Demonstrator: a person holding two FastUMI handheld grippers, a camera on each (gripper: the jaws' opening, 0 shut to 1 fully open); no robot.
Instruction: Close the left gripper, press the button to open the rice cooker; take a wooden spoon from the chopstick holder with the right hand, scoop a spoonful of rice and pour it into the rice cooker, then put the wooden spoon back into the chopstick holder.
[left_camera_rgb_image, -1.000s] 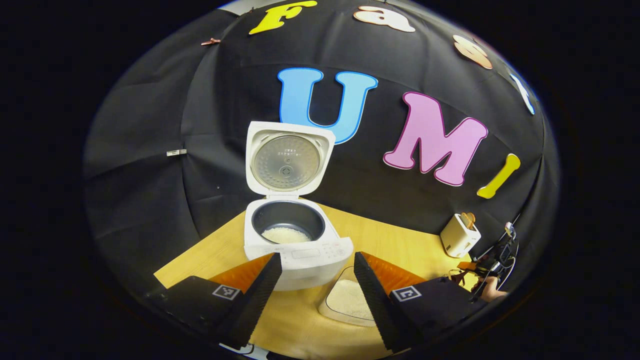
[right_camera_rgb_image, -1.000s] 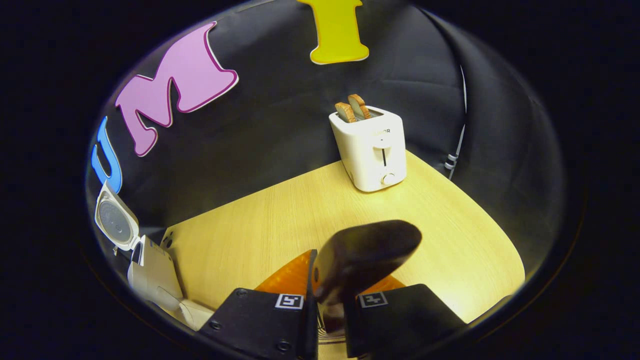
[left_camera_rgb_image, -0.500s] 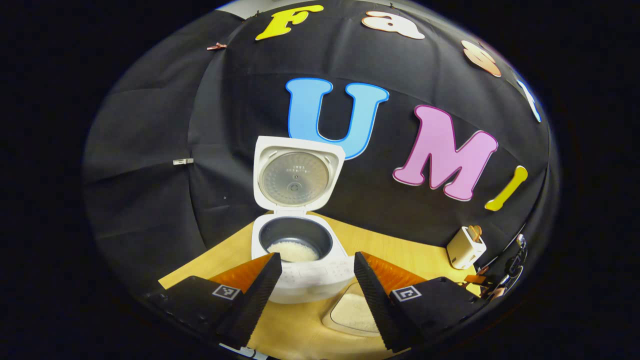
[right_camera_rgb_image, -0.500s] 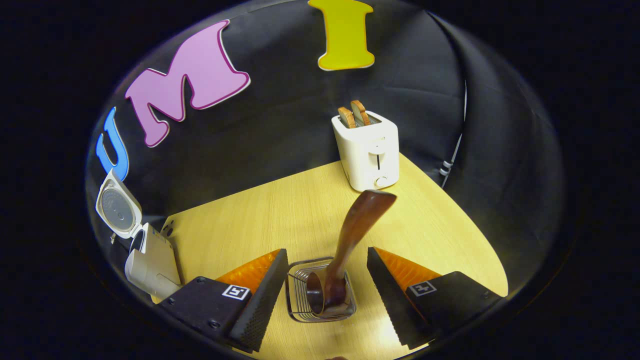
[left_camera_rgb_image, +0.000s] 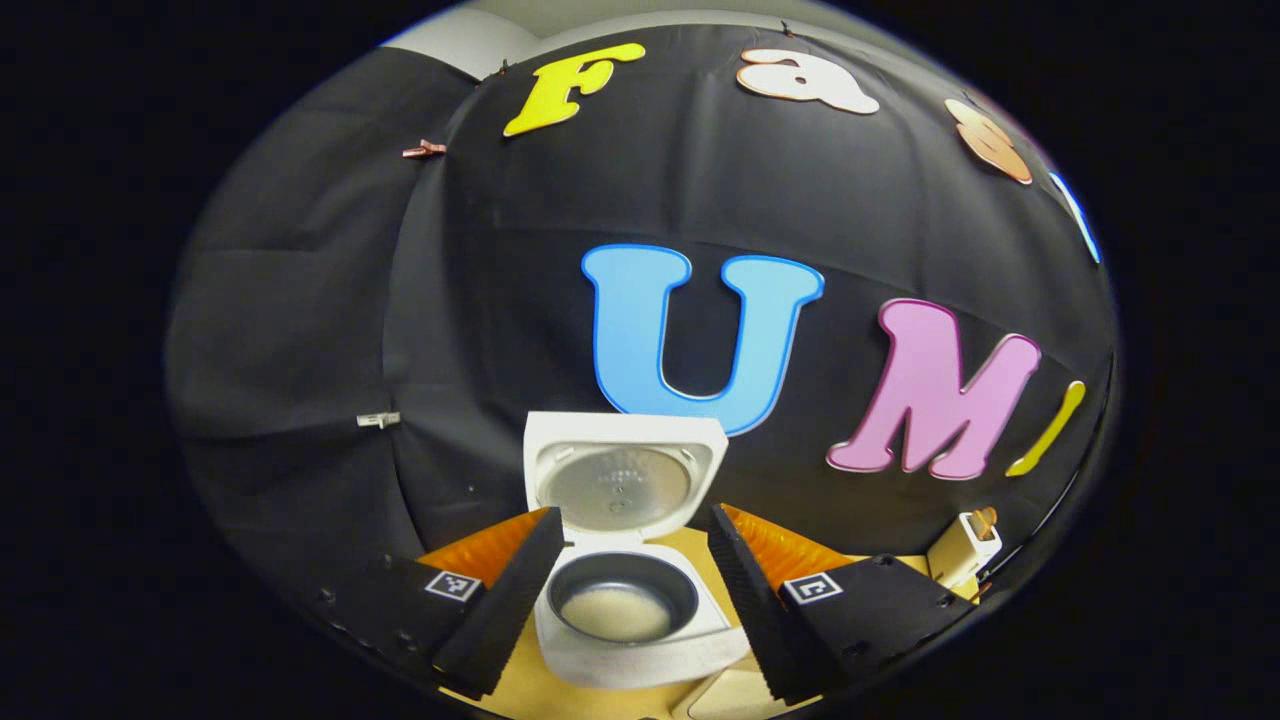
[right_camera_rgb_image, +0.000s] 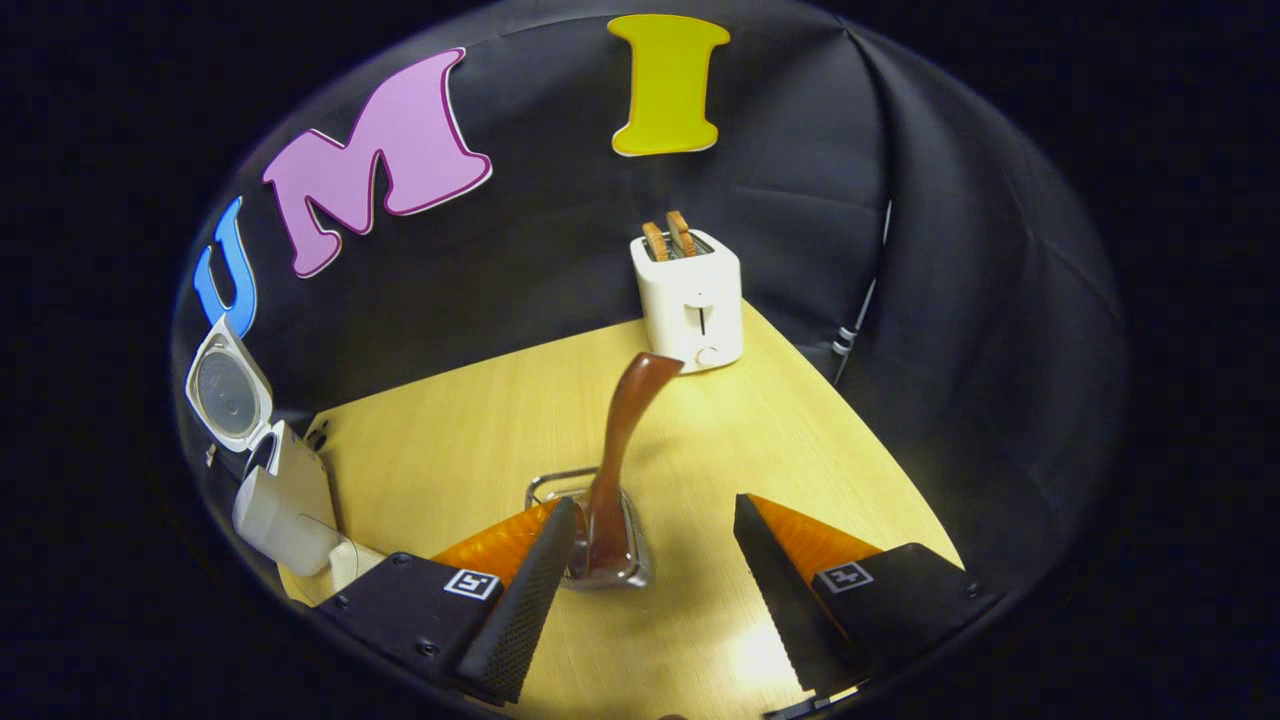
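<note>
The white rice cooker (left_camera_rgb_image: 640, 650) stands with its lid (left_camera_rgb_image: 620, 485) swung up, and white rice lies in its dark inner pot (left_camera_rgb_image: 618, 610). My left gripper (left_camera_rgb_image: 632, 570) is open, its fingers either side of the cooker and well back from it. In the right gripper view the dark wooden spoon (right_camera_rgb_image: 625, 440) stands bowl-down in the wire chopstick holder (right_camera_rgb_image: 600, 530), handle leaning up to the right. My right gripper (right_camera_rgb_image: 655, 565) is open behind the holder, touching nothing. The cooker (right_camera_rgb_image: 285, 505) sits at the left edge of that view.
A white toaster (right_camera_rgb_image: 690, 300) with two bread slices stands at the far end of the wooden table (right_camera_rgb_image: 480, 450), also seen small as the toaster (left_camera_rgb_image: 965, 548). A rim of the rice dish (left_camera_rgb_image: 735, 700) peeks below the cooker. Black cloth walls close in the table.
The right gripper opened, released the spoon into the holder, and drew back. The left gripper tilted upward and pulled away, so the cooker slid lower in its view.
</note>
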